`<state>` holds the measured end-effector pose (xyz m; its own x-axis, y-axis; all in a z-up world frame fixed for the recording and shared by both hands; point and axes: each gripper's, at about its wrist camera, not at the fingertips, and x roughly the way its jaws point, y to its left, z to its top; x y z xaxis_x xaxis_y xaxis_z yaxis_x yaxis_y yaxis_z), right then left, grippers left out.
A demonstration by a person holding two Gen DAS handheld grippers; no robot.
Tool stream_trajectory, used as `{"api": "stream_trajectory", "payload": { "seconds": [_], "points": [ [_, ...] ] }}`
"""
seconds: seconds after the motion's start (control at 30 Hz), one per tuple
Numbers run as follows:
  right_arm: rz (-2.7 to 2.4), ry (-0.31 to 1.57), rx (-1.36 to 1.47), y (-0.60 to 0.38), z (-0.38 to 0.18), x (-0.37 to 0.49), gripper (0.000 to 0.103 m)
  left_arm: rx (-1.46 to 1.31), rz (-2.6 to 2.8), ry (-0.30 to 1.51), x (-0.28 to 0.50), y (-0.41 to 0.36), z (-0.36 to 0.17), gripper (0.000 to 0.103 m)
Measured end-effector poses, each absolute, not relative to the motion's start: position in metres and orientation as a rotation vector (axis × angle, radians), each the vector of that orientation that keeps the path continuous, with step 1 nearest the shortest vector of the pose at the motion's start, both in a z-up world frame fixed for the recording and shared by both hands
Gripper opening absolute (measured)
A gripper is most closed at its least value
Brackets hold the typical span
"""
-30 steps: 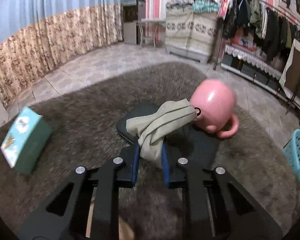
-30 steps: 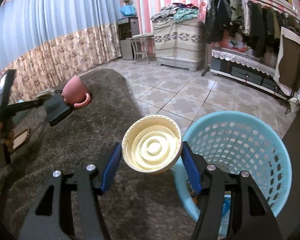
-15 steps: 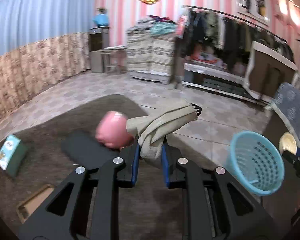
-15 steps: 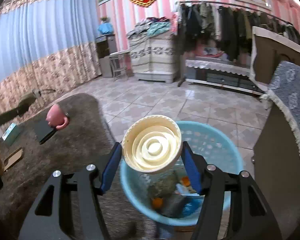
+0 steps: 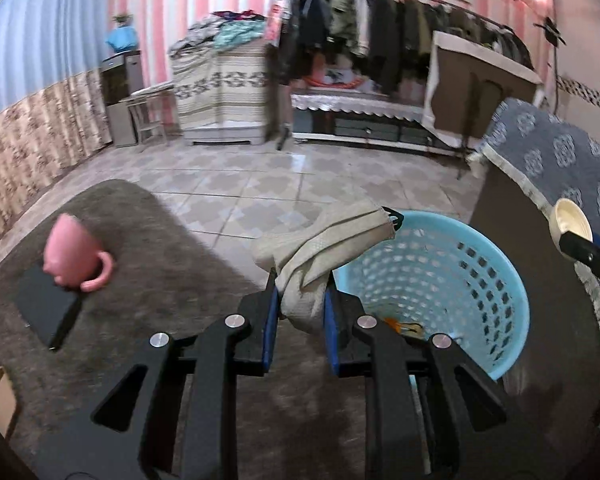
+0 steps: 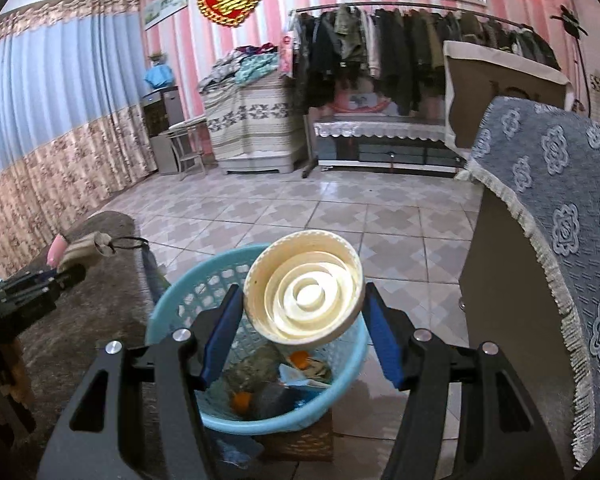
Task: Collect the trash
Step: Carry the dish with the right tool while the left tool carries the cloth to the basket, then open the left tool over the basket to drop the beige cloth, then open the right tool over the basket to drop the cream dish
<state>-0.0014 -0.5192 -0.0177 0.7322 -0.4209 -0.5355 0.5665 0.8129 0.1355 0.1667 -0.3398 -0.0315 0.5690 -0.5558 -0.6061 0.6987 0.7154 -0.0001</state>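
Evidently both loads hung over basket [image 6: 168, 312] for dropping: right tool [image 6: 300, 320] clamped lid [image 6: 304, 288], left tool [image 5: 300, 312] pinched rag [image 5: 320, 252].

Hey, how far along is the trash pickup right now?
Done: the blue basket already holds scraps, including orange bits.
In hand: the right tool holds a cream lid over the basket; the left tool grips a beige cloth mask beside it. Neither is dropped yet.
Left: both drops. A pink mug and dark pad remain on the rug.
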Motion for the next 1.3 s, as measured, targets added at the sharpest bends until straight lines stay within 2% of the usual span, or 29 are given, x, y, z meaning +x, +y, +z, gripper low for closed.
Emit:
{"api": "stream_trajectory", "payload": {
  "seconds": [0.3,0.4,0.5,0.57,0.63,0.87,1.07,1.3],
  "points": [
    [-0.583,0.524,0.320,-0.542,-0.031,-0.018,0.061,0.339,-0.826,0.650,0.149,-0.403,-0.061,0.022],
    [-0.593,0.532,0.331,-0.551,-0.038,-0.022,0.060,0.359,-0.834,0.672,0.153,-0.420,-0.070,0.027],
    [-0.601,0.537,0.337,-0.555,-0.042,-0.024,0.061,0.364,-0.836,0.694,0.159,-0.427,-0.077,0.042],
    [-0.604,0.541,0.340,-0.558,-0.044,-0.024,0.061,0.366,-0.843,0.701,0.161,-0.427,-0.078,0.060],
    [-0.606,0.544,0.345,-0.559,-0.046,-0.024,0.061,0.363,-0.848,0.699,0.160,-0.426,-0.078,0.070],
    [-0.604,0.565,0.333,-0.554,-0.053,-0.015,0.060,0.331,-0.850,0.679,0.160,-0.412,-0.071,0.089],
    [-0.585,0.578,0.314,-0.548,-0.055,-0.003,0.061,0.287,-0.788,0.627,0.165,-0.394,-0.054,0.097],
    [-0.532,0.610,0.303,-0.526,-0.074,0.031,0.061,0.222,-0.650,0.553,0.174,-0.339,-0.035,0.098]
  ]
}}
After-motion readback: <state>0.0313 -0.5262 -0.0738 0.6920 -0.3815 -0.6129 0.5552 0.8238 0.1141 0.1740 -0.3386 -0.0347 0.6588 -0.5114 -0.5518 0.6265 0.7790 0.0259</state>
